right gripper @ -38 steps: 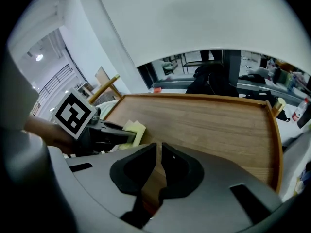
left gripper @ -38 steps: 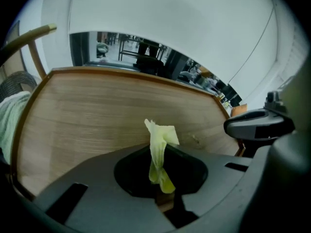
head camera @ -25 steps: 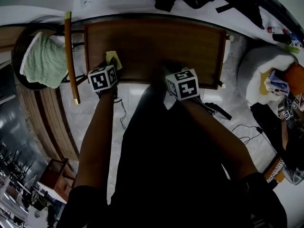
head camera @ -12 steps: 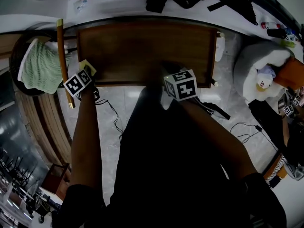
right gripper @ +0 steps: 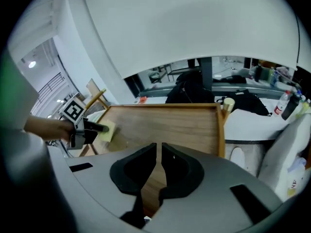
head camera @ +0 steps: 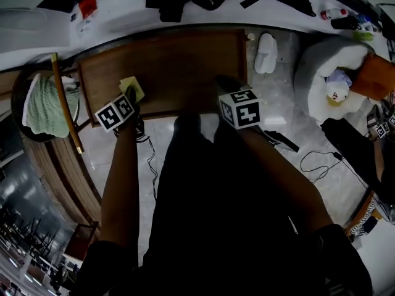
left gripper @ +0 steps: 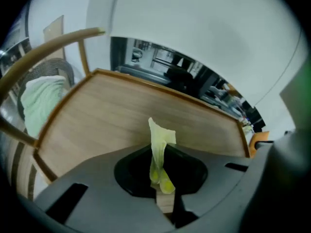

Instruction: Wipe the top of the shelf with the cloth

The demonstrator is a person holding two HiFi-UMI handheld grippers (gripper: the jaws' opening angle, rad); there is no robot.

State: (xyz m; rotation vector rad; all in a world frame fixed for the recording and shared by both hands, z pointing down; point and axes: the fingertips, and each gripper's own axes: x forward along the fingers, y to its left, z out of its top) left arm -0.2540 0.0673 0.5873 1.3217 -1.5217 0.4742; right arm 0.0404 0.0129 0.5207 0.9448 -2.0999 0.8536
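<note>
While pinched in left claw (left gripper: 162, 181), cloth (left gripper: 159, 142) over shelf top (head camera: 185, 60)

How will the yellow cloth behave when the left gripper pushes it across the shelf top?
Probably floppy: the cloth folds and creases where the left gripper pinches it. It looks thin, so likely light. On the smooth wooden shelf top it should slide easily, though it may bunch up.

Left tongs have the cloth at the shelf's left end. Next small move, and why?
Probably slide the left tongs rightward, dragging the cloth across the shelf top. The cloth is pinched near the left end; most wood lies to its right. The right tongs are shut, empty.
</note>
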